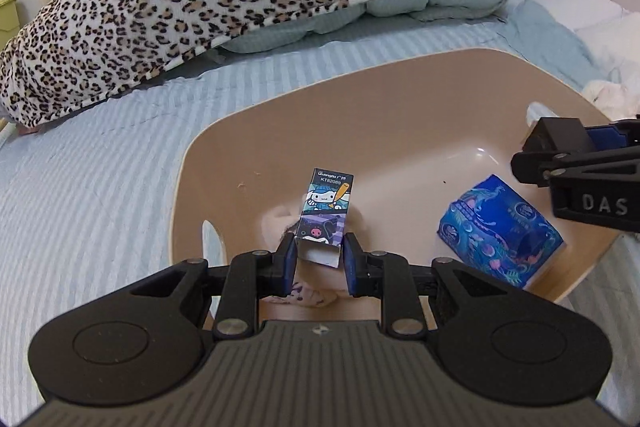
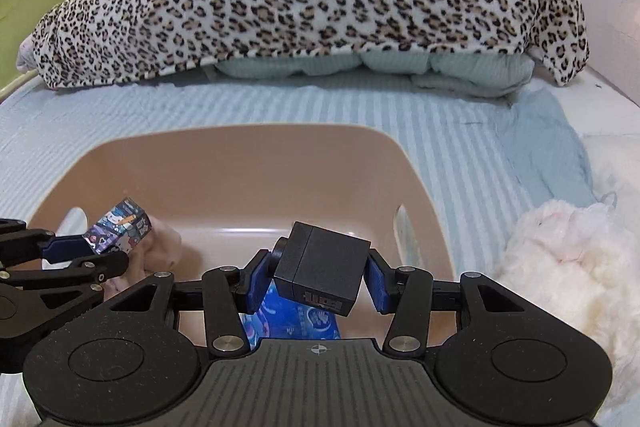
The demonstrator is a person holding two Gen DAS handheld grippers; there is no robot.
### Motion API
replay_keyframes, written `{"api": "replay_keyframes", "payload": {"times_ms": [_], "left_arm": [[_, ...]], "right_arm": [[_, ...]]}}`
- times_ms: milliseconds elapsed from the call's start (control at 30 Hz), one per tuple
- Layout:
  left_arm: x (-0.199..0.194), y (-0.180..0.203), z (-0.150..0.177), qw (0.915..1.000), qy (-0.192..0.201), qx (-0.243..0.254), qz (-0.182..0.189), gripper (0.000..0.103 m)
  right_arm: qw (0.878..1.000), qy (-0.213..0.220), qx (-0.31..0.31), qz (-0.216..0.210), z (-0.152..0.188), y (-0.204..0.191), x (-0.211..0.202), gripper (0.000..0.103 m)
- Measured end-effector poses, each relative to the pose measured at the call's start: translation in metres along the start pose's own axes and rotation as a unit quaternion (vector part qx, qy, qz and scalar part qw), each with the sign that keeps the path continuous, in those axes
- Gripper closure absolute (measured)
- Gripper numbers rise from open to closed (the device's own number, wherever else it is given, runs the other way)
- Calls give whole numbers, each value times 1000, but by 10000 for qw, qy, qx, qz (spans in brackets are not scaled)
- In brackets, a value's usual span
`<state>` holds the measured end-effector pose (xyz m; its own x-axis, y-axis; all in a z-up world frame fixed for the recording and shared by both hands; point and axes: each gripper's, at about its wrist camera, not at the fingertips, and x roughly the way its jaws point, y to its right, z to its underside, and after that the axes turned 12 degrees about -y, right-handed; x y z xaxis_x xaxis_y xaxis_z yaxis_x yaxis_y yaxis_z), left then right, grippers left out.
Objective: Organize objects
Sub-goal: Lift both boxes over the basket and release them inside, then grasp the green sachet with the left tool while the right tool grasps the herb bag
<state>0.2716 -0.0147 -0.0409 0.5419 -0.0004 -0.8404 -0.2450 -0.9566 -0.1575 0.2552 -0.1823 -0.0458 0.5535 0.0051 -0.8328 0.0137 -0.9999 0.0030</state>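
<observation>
Tissue pack [image 1: 500,231] in basin [image 1: 360,99]

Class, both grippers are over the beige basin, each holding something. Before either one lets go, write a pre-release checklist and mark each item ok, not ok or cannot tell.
1. Left gripper has its jaws closed on the cartoon box: ok.
2. Right gripper has its jaws closed on the black box, which sits tilted: ok.
3. Both loads are above the beige basin, inside its rim: ok.
4. Bare basin floor is free under the cartoon box: not ok, pink cloth lies below it.
5. Landing spot under the black box: not ok, the blue tissue pack lies there.
6. Height of either box above the floor: cannot tell.
</observation>
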Motion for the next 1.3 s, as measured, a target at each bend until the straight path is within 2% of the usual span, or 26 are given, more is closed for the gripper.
{"api": "replay_keyframes", "payload": {"times_ms": [67,100,133,167,200,267,467,600,700,900,1100,1300], "left_arm": [[-5,1,0,10000,59,51,5,76],[-9,1,0,9999,127,51,10,75],[-14,0,0,9998,177,48,24,74],[-18,-1,0,9998,195,27,47,63],[-24,-2,0,9997,213,-9,69,46],[-36,-4,2,9995,319,-54,70,32],[-66,-13,17,9993,354,-63,-48,29],[-78,-22,32,9995,258,-156,-60,22],[-84,-27,44,9996,219,-105,-154,21],[-91,-36,73,9999,33,-119,-25,19],[-79,-36,101,9994,-329,-103,3,19],[-67,-31,121,9991,-423,-44,-26,19]], "right_arm": [[10000,-48,-75,-33,1,-1,-2,56],[9999,-35,-94,-60,2,-1,-5,47],[9999,21,-115,-97,2,-1,-10,47],[9997,89,-142,-154,1,-1,-14,41],[9996,136,-169,-171,1,-1,-20,33],[9993,260,-216,-150,1,-1,-33,28],[9988,402,-202,-173,13,0,-69,25],[9990,348,-149,-230,29,0,-84,24],[9992,266,-178,-246,42,-1,-89,24],[9991,55,-298,-307,72,-7,-90,23],[9979,-244,-385,-469,104,-19,-81,21],[9937,-579,-688,-666,130,-43,-65,21]]}}
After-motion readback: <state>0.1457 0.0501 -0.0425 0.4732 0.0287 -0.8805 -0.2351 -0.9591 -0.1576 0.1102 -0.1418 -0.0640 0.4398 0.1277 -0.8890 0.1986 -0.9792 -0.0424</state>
